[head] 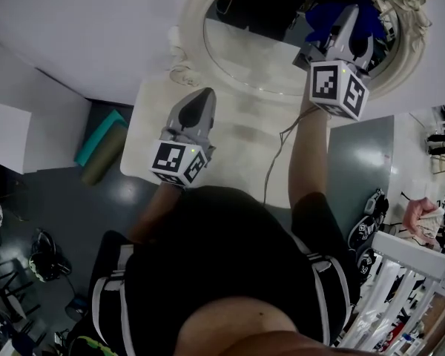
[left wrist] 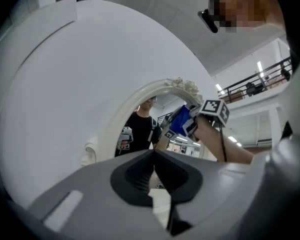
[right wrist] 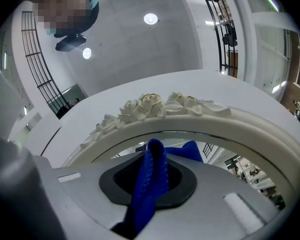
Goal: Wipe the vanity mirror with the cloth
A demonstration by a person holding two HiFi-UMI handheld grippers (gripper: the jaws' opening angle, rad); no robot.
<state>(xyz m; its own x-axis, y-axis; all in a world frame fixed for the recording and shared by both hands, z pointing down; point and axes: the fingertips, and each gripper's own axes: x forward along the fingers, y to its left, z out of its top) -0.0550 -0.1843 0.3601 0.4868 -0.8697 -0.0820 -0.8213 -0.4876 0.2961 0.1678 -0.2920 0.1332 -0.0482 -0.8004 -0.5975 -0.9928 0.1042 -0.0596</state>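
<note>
An oval vanity mirror (head: 259, 47) in an ornate white frame stands at the back of a white table (head: 152, 128). My right gripper (head: 347, 15) is raised at the mirror's right side, shut on a blue cloth (head: 363, 17) that lies against the glass. In the right gripper view the cloth (right wrist: 151, 184) bunches between the jaws, just below the frame's carved roses (right wrist: 155, 105). My left gripper (head: 200, 96) hovers over the table in front of the mirror, shut with nothing in it. The left gripper view shows the mirror (left wrist: 140, 134) and the cloth (left wrist: 179, 122) ahead.
A thin cable (head: 274, 162) trails from the right arm across the table. On the dark floor to the left of the table lies a teal mat (head: 96, 147). Shoes (head: 371, 217) and a white rack (head: 400, 288) are on the right.
</note>
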